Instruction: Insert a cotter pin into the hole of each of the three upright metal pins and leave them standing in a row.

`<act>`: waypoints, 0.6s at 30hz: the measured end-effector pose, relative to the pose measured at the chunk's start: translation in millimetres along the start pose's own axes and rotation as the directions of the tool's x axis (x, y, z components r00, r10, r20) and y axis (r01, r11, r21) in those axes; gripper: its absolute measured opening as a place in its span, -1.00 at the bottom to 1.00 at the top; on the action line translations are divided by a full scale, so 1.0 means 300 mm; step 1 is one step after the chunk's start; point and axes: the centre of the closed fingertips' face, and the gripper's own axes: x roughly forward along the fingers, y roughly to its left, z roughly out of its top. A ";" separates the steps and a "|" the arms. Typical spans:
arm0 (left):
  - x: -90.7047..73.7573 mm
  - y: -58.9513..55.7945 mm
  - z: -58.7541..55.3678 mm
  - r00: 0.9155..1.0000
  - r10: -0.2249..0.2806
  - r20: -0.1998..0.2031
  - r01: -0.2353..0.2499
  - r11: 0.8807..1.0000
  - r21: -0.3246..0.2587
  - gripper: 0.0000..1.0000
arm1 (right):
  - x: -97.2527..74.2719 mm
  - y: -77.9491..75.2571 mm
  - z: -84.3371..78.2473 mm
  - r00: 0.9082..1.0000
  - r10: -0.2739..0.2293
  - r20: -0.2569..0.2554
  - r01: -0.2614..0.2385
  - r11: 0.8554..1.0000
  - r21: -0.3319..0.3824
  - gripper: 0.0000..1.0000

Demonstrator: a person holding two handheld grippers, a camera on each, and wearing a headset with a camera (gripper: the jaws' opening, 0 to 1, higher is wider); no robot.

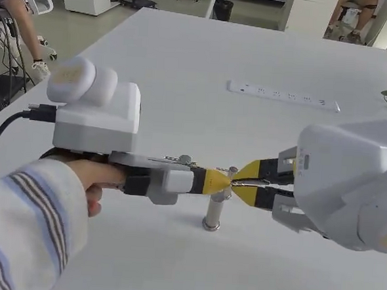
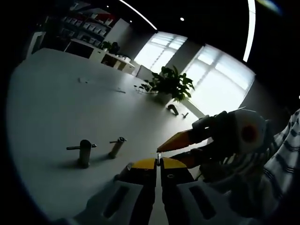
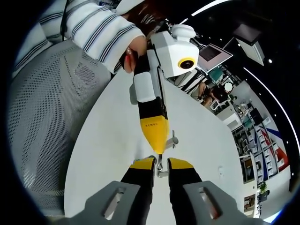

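- Left gripper [image 1: 219,181]: enters from the left of the head view. Jaws are pressed together; what the tips pinch cannot be told.
- Metal pin [image 1: 213,215]: stands at frame centre, long axis vertical. Its upper end is where both tips meet, equally near each.
- Right gripper [image 1: 238,182]: enters from the right, tip to tip with the left. A thin metal piece [image 3: 160,165] lies between its jaws; whether it is clamped cannot be told.

Blocked at frame centre: left gripper [image 1: 223,181] and right gripper [image 1: 236,182] tip to tip at the upright pin [image 1: 214,209]. Free table [image 1: 185,65] across upper left and lower centre; power strip [image 1: 283,96] lying upper right.
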 end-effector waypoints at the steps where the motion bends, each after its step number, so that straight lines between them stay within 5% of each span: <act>1: -0.002 0.007 -0.003 1.000 0.012 -0.005 -0.012 1.000 -0.002 -1.00 | 0.000 -0.003 -0.002 1.000 -0.006 0.000 0.006 1.000 -0.006 -0.74; 7: -0.017 0.026 -0.017 0.999 0.032 -0.024 -0.031 0.999 0.040 -1.00 | 0.001 -0.002 -0.029 1.000 0.011 -0.006 -0.011 0.999 0.053 -0.62; 11: -0.029 0.017 -0.010 1.000 0.020 -0.016 -0.018 0.994 0.112 -1.00 | 0.008 0.016 -0.039 0.998 0.054 0.026 -0.057 0.985 0.165 -0.57; 18: -0.044 -0.007 0.000 1.000 -0.008 -0.010 0.010 0.981 0.196 -1.00 | 0.012 0.044 -0.030 0.986 0.128 0.104 -0.156 0.927 0.340 -0.53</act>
